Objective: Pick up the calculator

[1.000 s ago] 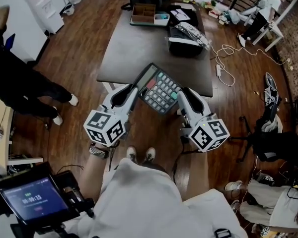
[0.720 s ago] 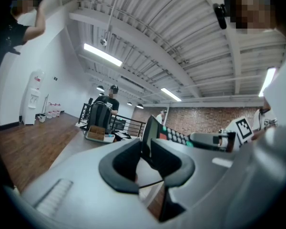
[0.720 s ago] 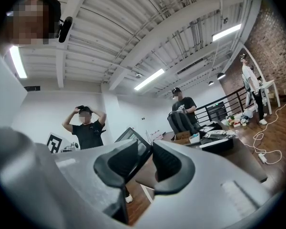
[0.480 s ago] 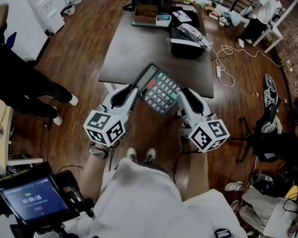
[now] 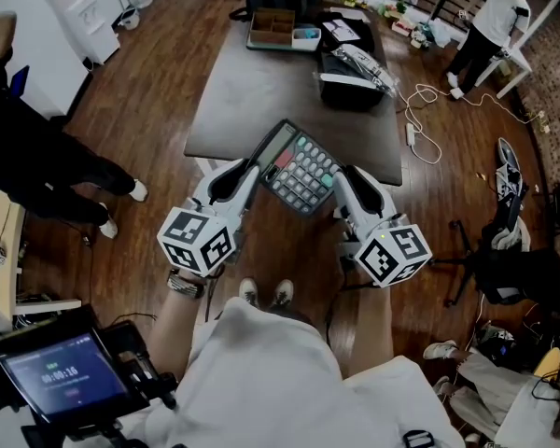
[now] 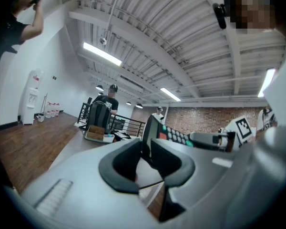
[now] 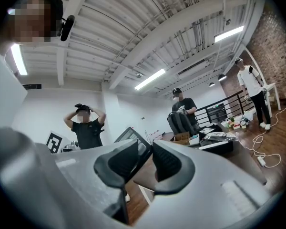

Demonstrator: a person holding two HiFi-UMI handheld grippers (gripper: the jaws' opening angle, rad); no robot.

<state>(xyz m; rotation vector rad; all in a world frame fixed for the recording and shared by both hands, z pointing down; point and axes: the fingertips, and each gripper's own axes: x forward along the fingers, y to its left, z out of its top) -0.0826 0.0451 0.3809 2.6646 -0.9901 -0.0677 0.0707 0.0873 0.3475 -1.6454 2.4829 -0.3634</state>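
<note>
The calculator (image 5: 297, 166), dark grey with pale and green keys and one red key, hangs tilted in the air over the near edge of the dark table (image 5: 261, 91). My left gripper (image 5: 252, 169) is shut on its left edge and my right gripper (image 5: 340, 177) is shut on its right edge. In the left gripper view the calculator (image 6: 155, 130) stands on edge between the dark pads of the left gripper (image 6: 145, 156). In the right gripper view, the right gripper (image 7: 145, 159) pinches a corner of the calculator (image 7: 132, 137).
A black case (image 5: 350, 80) and a cardboard tray (image 5: 273, 26) lie on the table's far end. White cables (image 5: 420, 119) trail over the wood floor to the right. A person (image 5: 37, 166) stands at left, a chair (image 5: 504, 269) at right, a tablet (image 5: 61, 376) at bottom left.
Both grippers and the calculator have held still. A person in the far right background has stood up and shifted.
</note>
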